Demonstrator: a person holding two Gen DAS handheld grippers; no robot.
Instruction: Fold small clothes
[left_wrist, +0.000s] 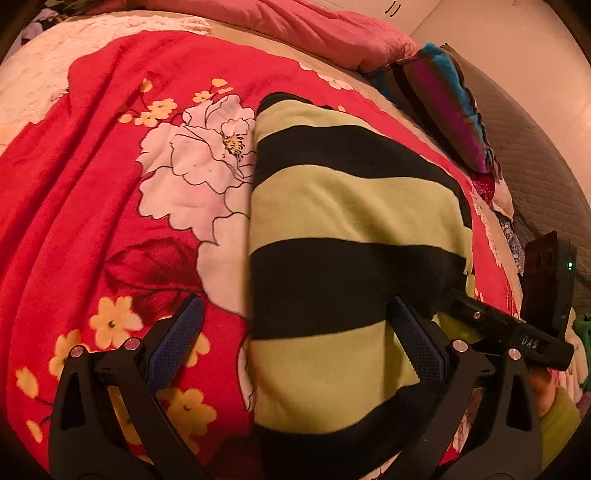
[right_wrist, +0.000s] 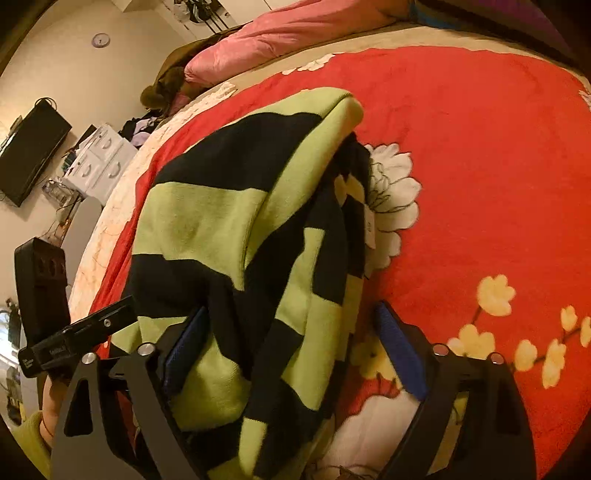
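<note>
A small green-and-black striped garment (left_wrist: 351, 229) lies folded lengthwise on a red flowered blanket (left_wrist: 110, 166). My left gripper (left_wrist: 295, 328) is open, with its jaws wide apart over the garment's near left edge. In the right wrist view the garment (right_wrist: 229, 221) shows bunched layers and a white tag on its right side. My right gripper (right_wrist: 291, 343) is open and straddles the garment's near end, with cloth lying between its blue pads (right_wrist: 399, 350). The right gripper's body (left_wrist: 517, 328) shows at the garment's right edge in the left wrist view.
A pink quilt (left_wrist: 314, 26) lies at the far side of the bed. A striped multicolour cushion (left_wrist: 447, 107) sits at the right. In the right wrist view a TV (right_wrist: 29, 155) and white drawers (right_wrist: 99, 162) stand beyond the bed's left edge.
</note>
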